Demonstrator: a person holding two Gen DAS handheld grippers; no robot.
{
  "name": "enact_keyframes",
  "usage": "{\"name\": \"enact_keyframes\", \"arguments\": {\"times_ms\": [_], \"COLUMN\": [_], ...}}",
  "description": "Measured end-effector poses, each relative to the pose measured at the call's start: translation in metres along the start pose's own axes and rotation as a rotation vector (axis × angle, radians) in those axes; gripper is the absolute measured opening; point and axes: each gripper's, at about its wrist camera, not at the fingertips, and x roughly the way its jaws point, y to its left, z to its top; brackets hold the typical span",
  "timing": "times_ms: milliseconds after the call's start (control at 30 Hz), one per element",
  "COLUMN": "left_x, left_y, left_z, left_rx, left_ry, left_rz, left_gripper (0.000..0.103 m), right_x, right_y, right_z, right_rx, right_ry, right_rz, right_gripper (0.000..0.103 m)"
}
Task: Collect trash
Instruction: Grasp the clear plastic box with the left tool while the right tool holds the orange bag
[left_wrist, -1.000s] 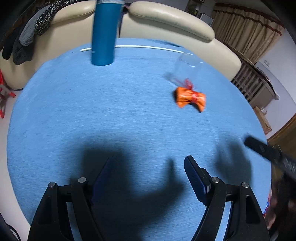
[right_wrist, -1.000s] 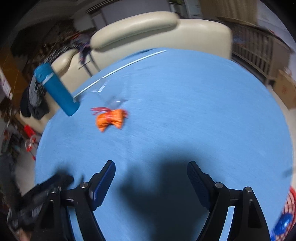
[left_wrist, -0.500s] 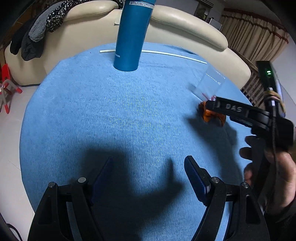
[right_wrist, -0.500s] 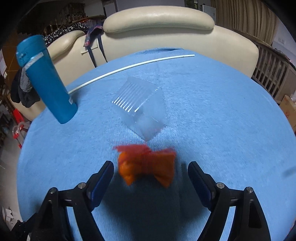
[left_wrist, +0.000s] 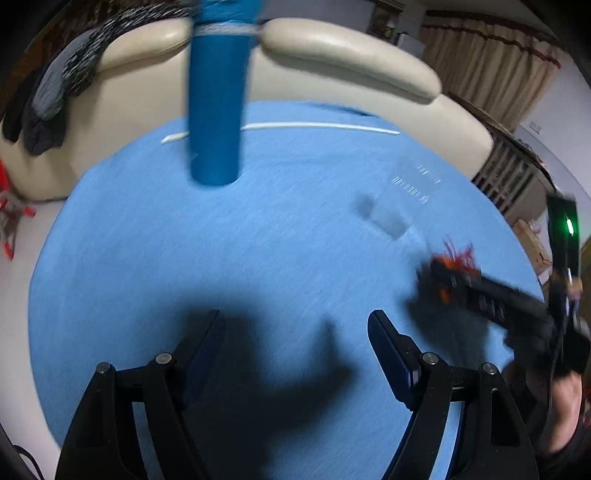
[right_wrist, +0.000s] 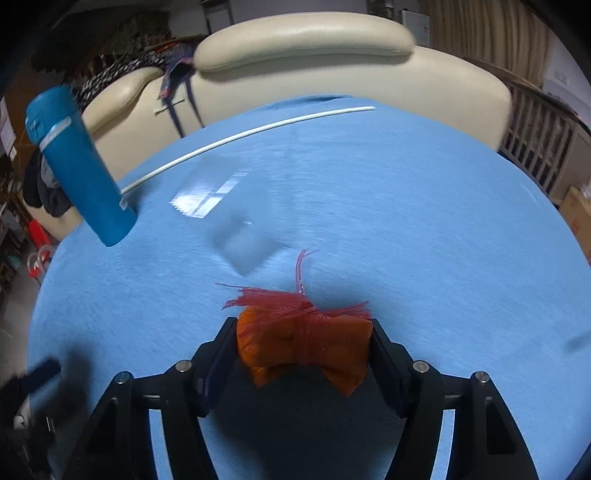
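An orange wrapper (right_wrist: 301, 347) tied with red string lies on the blue tablecloth (right_wrist: 424, 240), right between my right gripper's (right_wrist: 303, 326) fingers. Its jaws are closing, and both pads touch the wrapper's ends. In the left wrist view the same gripper shows blurred at the right, with the wrapper (left_wrist: 456, 258) at its tips. A crumpled clear plastic box (right_wrist: 240, 236) lies just beyond the wrapper, also visible as the clear box (left_wrist: 391, 218) in the left wrist view. My left gripper (left_wrist: 293, 319) hangs open and empty over bare cloth.
A tall blue bottle (left_wrist: 216, 110) stands at the far side of the round table, seen as the bottle (right_wrist: 81, 166) on the left. Behind it lies a long white stick (right_wrist: 243, 133). A cream sofa (right_wrist: 306, 48) curves round the far edge. A person's hand (left_wrist: 561, 398) holds the right gripper.
The right gripper has come up to the orange wrapper and its jaws have narrowed onto both ends. The left gripper has shifted over the cloth and stayed open.
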Motion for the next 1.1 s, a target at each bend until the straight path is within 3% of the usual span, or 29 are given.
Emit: {"name": "enact_keyframes", "arguments": {"times_ms": [167, 233, 400, 500, 700, 767, 800, 1100], "left_x": [0.02, 0.032, 0.058, 0.074, 0.098, 0.097, 0.096, 0.059], "left_y": [-0.04, -0.054, -0.075, -0.081, -0.088, -0.09, -0.09, -0.068], "left_z": [0.039, 0.055, 0.082, 0.089, 0.098, 0.096, 0.095, 0.069], "left_rx": [0.173, 0.271, 0.384, 0.387, 0.378, 0.39, 0.384, 0.266], "left_ry": [-0.042, -0.053, -0.029, 0.006, 0.014, 0.011, 0.013, 0.015], "left_rz": [-0.102, -0.13, -0.162, -0.204, -0.179, -0.157, -0.14, -0.049], "left_gripper": [0.083, 0.083, 0.084, 0.084, 0.083, 0.047, 0.044, 0.044], "right_x": [-0.017, -0.021, -0.019, -0.018, -0.021, -0.022, -0.022, -0.044], "right_y": [-0.042, -0.048, -0.046, -0.05, -0.054, -0.055, -0.055, -0.055], "right_z": [-0.017, -0.023, -0.032, -0.03, -0.032, -0.033, -0.032, -0.037], "right_rx": [0.088, 0.109, 0.106, 0.12, 0.12, 0.124, 0.127, 0.142], "right_ry": [0.003, 0.01, 0.003, -0.002, -0.005, -0.006, -0.007, -0.027], "right_rz": [0.04, 0.056, 0.085, 0.111, 0.132, 0.137, 0.14, 0.128], "right_gripper": [0.07, 0.07, 0.07, 0.07, 0.07, 0.07, 0.07, 0.07]}}
